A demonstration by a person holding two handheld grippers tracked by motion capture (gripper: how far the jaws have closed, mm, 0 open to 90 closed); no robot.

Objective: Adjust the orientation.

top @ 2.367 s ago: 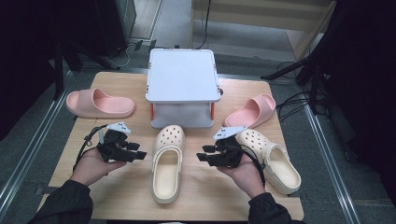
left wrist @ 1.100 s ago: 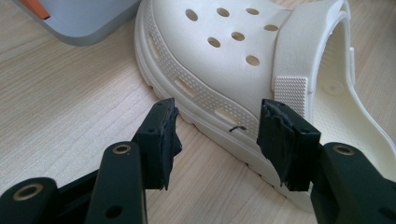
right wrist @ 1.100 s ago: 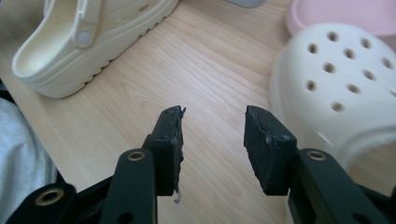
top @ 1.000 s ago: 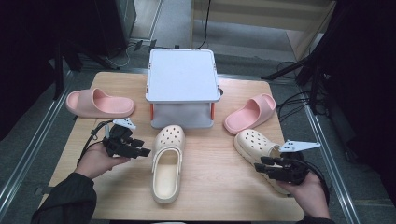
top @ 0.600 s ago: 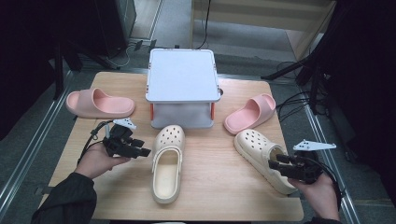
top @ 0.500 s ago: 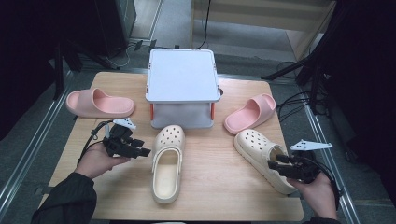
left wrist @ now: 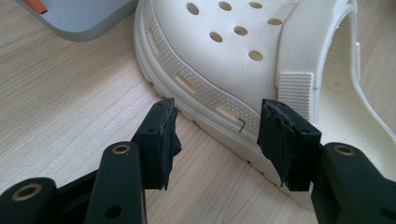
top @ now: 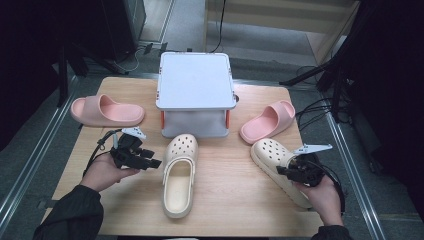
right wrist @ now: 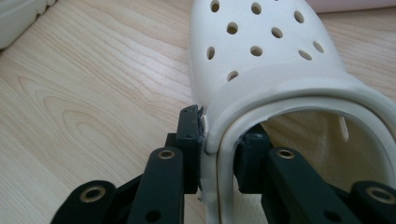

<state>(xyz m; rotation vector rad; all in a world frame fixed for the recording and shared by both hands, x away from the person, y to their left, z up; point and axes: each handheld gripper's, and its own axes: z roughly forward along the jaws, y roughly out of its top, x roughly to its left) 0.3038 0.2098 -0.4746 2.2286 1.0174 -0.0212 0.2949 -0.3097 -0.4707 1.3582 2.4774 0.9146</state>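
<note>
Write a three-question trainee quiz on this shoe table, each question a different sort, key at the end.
1. True or false: the right tongs have one jaw inside and one outside the side wall of the right-hand cream clog.
2. Multiple choice: the left tongs are (a) shut on a pink slide, (b) open beside the middle cream clog, (c) resting on the grey box.
3. Fill in: the table holds two cream clogs and two ____ slides.

Key: 1 true. 2 b. 3 pink; the left pink slide and the right pink slide flank the box.
</note>
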